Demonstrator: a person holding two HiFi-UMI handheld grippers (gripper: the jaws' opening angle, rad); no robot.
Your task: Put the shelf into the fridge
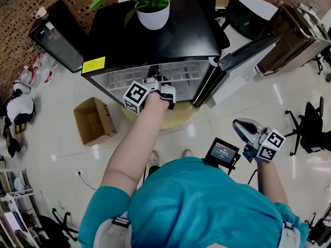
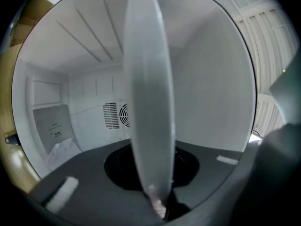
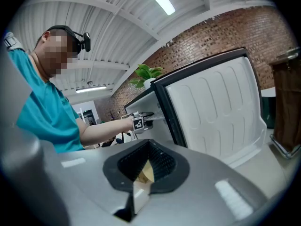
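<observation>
The shelf (image 2: pixel 146 102) is pointing lengthwise into the fridge (image 1: pixel 155 40); the left tongs (image 2: pixel 161 207) are gripping it, arm outstretched; the right tongs (image 3: pixel 142 179) are hanging closed.

Layout at the open fridge

The fridge (image 1: pixel 155 35) stands ahead of the person, with a potted plant (image 1: pixel 153 6) on its top and its door (image 1: pixel 243 61) open to the right. The shelf (image 1: pixel 176 74) lies inside the compartment, its near edge between the jaws of the left gripper (image 1: pixel 156 81) at the opening. A cardboard box (image 1: pixel 94 120) sits on the floor (image 1: pixel 207 123) left of the fridge. The right gripper (image 1: pixel 239 125) is well apart to the right, before the door.
</observation>
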